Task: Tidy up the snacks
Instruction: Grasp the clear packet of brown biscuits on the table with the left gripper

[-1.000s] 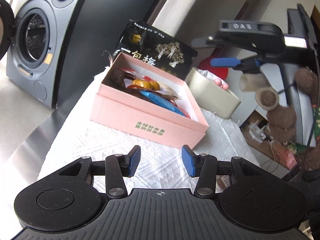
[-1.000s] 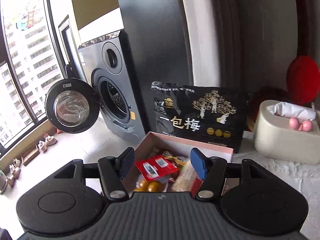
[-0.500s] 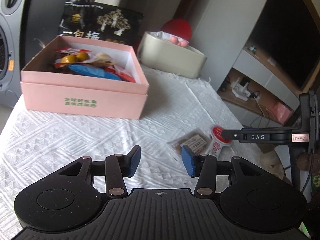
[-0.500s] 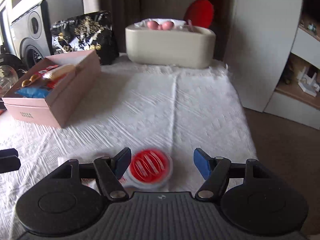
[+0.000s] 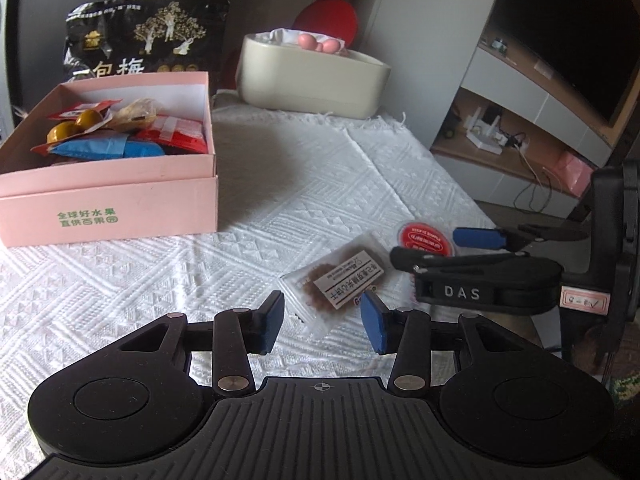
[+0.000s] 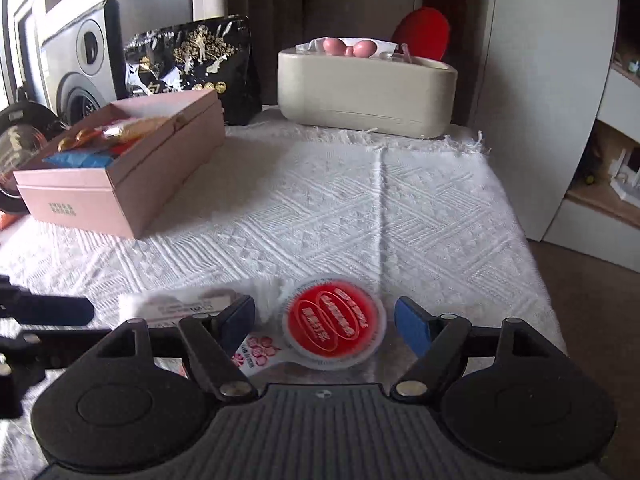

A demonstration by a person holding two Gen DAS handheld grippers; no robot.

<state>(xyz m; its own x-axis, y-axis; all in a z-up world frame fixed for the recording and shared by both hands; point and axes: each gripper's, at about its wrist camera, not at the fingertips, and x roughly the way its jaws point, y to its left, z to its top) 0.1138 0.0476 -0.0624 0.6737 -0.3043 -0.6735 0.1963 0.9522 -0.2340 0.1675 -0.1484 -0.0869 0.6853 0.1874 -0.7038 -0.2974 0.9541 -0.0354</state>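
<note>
Straddling red-lidded cup (image 6: 334, 321) | right tongs (image 6: 325, 323) agape | contact unclear

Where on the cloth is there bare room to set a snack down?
Bare cloth lies between the pink box, the cream tissue holder and the cloth's right edge. It is crowded near both open grippers, around the red-lidded cup and biscuit packet.

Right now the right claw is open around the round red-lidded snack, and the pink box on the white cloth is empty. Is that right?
Not quite: the pink box is not empty. The left wrist view shows several wrapped snacks inside it. The rest stands: the right claw is open around the round red-lidded snack, and the box sits on the white cloth.
</note>
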